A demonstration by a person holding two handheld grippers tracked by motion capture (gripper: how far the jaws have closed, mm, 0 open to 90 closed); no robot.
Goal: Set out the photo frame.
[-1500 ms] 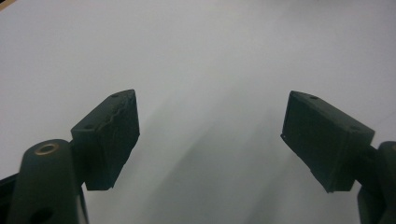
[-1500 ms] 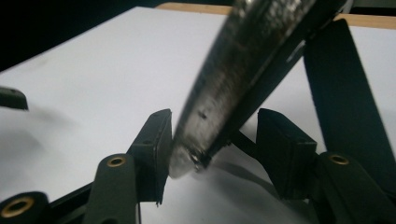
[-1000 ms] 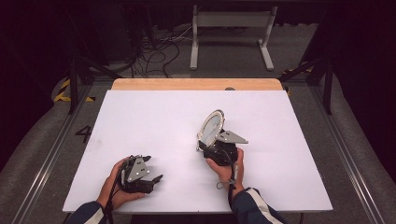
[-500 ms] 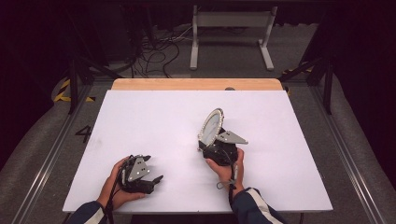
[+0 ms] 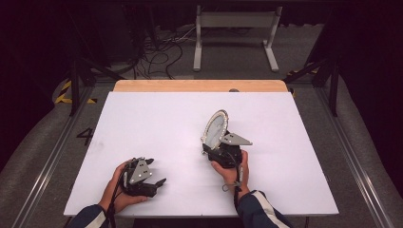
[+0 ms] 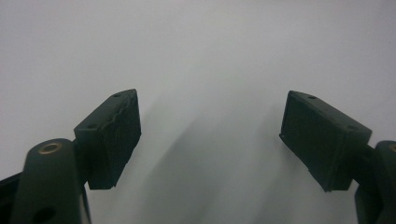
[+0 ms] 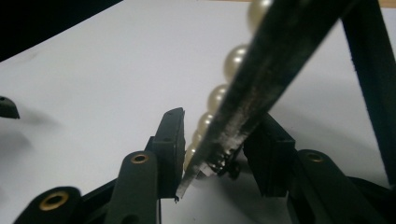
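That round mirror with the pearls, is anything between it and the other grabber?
Nothing visible. The pearl-rimmed mirror stands tilted in the right gripper, its edge between that gripper's jaws. The left gripper rests apart with open jaws, and there is bare white table between them.

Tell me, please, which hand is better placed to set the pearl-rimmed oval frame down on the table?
The right. Its tool already has the oval frame edge-on between its jaws, which have just been closing, tilted up above the white table. The left tool sits apart near the front edge, jaws wide and empty.
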